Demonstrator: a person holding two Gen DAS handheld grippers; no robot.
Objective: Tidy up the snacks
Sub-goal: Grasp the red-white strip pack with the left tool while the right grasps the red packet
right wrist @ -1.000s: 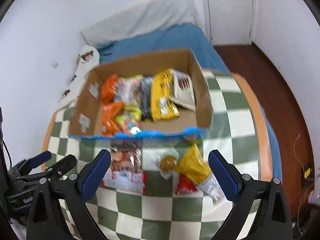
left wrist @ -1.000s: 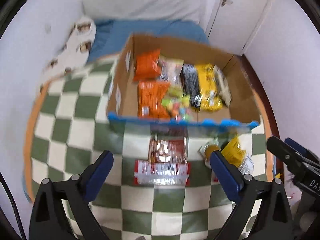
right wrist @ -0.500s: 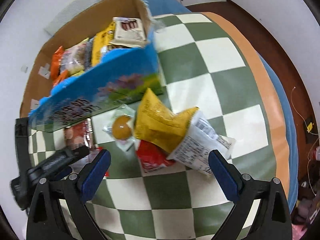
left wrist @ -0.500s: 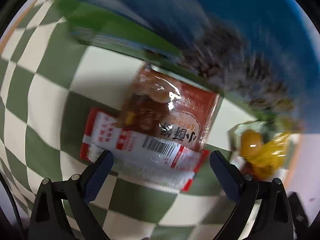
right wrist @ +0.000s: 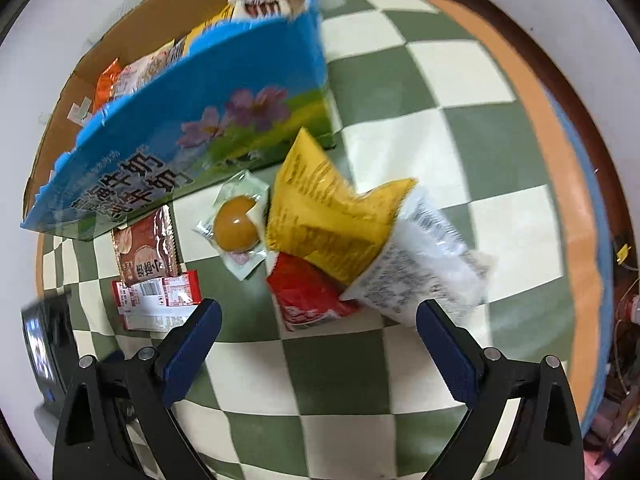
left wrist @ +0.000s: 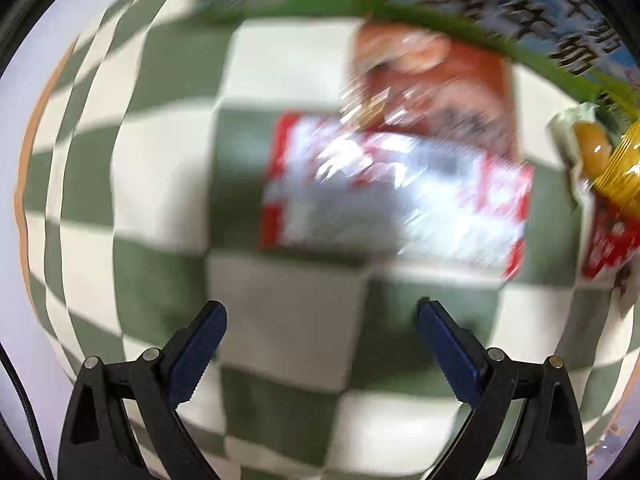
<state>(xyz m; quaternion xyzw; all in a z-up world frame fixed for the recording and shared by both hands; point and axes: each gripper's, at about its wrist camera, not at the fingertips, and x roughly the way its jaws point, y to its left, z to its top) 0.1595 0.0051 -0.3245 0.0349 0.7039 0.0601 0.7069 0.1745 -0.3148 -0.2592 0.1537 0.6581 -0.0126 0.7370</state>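
Just ahead of the open left hand-held gripper (left wrist: 322,338) lies a red-and-white snack packet (left wrist: 392,200).

The left gripper (left wrist: 322,320) points steeply down, its jaws spread wide with nothing between them. Its blue pads (left wrist: 196,350) face each other across the gap, and the black finger arms run back to the lower edge of the left wrist view, which is blurred. The right gripper (right wrist: 318,318) is likewise wide apart and empty, tilted downward, its blue pads (right wrist: 446,350) clear of everything. In the right wrist view the left gripper's body (right wrist: 46,350) shows at the lower left edge, blurred.
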